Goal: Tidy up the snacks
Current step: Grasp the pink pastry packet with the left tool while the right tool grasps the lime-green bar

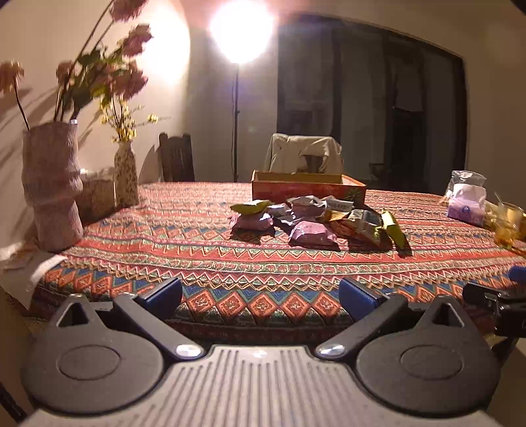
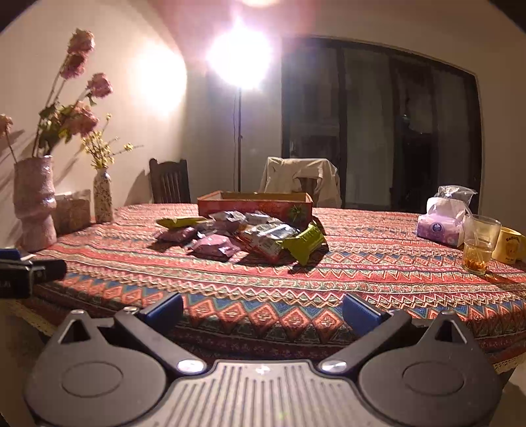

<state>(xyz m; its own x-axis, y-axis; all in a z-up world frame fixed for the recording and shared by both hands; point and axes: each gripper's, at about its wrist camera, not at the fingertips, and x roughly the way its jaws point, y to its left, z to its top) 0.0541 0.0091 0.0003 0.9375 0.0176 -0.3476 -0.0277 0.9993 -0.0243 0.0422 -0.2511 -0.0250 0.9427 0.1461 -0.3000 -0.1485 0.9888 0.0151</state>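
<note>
Left tool point(image 1: 259, 295): jaws spread wide, nothing between the blue pads point(image 1: 164, 290); held off the near edge of the desk point(image 1: 164, 236), clear of the cloth.

Right tool point(image 2: 263, 307): jaws likewise wide apart, blue pads point(image 2: 360, 310) empty; held off the near edge, beside the left tool, whose dark body shows at the left border of the right wrist view.

Desk: covered by a red, blue and green patterned cloth.

Snack packets point(image 1: 315, 218): one loose heap near the middle of the desk, packets touching and overlapping. Includes purple packets point(image 2: 213, 246) on the near side, silver packets, and green packets point(image 2: 304, 241) at the heap's right end, one tilted up.

Red box point(image 1: 309, 189): open-topped, just behind the heap toward the far edge; its contents cannot be made out.

Large pink vase point(image 1: 51, 184): left edge of the desk, upright, holding dried pink flowers.

Small patterned vase point(image 1: 126, 174): far left corner, upright, yellow sprigs.

Tissue pack point(image 2: 440, 226): purple and white, right edge.

Glass point(image 2: 478, 244): just beside the tissue pack, nearer the front; amber matter at the bottom.

Yellow mug point(image 2: 511, 248): touching or just behind the glass, at the right edge.

Beyond the far edge: two chairs, one draped with a pale garment point(image 1: 305, 154); a bright lamp point(image 1: 241, 31) on a stand.
</note>
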